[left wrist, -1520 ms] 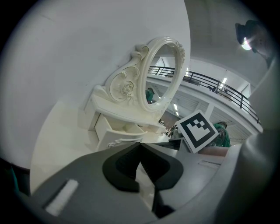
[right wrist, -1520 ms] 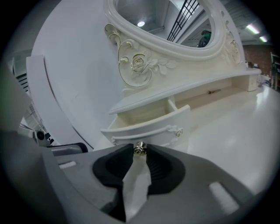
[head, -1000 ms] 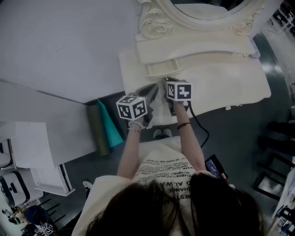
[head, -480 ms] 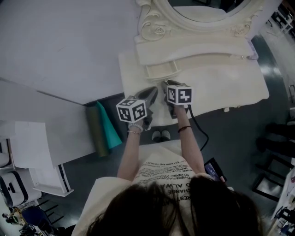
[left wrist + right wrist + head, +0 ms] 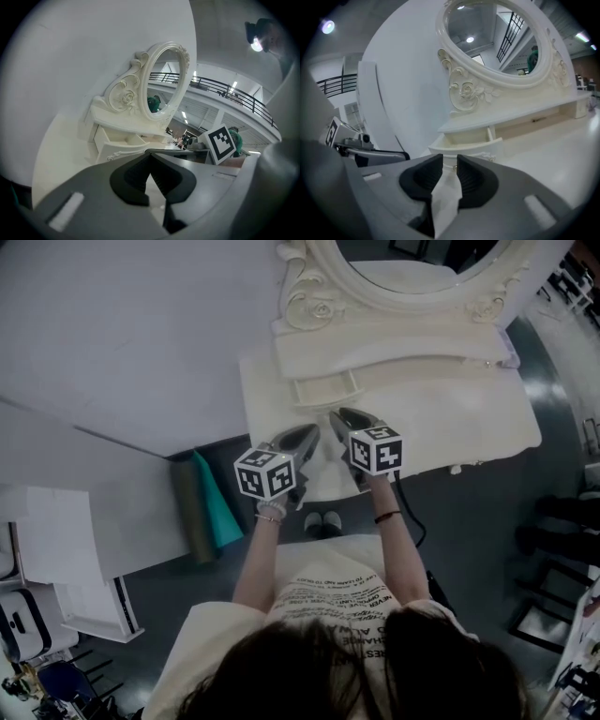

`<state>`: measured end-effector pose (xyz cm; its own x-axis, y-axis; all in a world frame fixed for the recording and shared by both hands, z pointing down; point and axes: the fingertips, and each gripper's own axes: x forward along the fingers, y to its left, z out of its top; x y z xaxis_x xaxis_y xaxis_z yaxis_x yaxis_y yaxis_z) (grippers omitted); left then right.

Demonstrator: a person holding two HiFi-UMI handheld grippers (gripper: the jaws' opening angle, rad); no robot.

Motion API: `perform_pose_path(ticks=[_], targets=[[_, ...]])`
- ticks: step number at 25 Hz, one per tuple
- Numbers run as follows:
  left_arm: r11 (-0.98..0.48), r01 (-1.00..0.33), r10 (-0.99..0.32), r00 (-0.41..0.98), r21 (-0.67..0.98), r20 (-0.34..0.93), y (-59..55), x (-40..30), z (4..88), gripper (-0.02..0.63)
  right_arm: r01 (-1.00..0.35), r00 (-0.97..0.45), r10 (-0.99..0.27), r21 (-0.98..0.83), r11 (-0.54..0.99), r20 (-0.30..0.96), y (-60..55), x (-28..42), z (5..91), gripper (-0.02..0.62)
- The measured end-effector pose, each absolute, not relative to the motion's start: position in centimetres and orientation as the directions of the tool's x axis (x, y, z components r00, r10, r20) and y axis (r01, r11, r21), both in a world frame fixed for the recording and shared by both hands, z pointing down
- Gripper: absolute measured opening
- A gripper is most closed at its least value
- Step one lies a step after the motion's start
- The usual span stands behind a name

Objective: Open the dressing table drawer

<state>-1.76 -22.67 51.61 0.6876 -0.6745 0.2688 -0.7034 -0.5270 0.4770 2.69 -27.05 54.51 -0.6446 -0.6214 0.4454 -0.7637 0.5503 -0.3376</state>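
The cream dressing table (image 5: 450,399) has one small drawer (image 5: 328,387) standing pulled out under its shelf, at the left. This open drawer (image 5: 466,140) shows its empty inside in the right gripper view, and the drawer (image 5: 119,143) also appears in the left gripper view. My right gripper (image 5: 336,414) hovers over the table top just in front of it. The right gripper (image 5: 450,161) has just been closing a little, with a gap left and nothing between its pads. My left gripper (image 5: 312,431) hangs beside it, and the left gripper (image 5: 150,157) has its tips touching, holding nothing.
An oval mirror (image 5: 412,268) in a carved frame stands at the back of the table. A white wall (image 5: 122,334) runs along the left. Teal and olive rolls (image 5: 211,502) lean by the table's left leg. White boxes (image 5: 56,559) stand at the lower left.
My right gripper has drawn back from the drawer towards the person and risen a little. The left gripper has hardly moved. The drawer stays pulled out.
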Motion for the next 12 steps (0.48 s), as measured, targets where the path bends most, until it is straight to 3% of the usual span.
perform_pose_path(ticks=[12], targets=[[-0.600,-0.680,-0.660,0.718,0.422,0.219,-21.6,-1.5,49.2,-0.002,-0.669,-0.743,-0.605,-0.320,0.671,0.284,-24.4,1.5,50.2,0.026]])
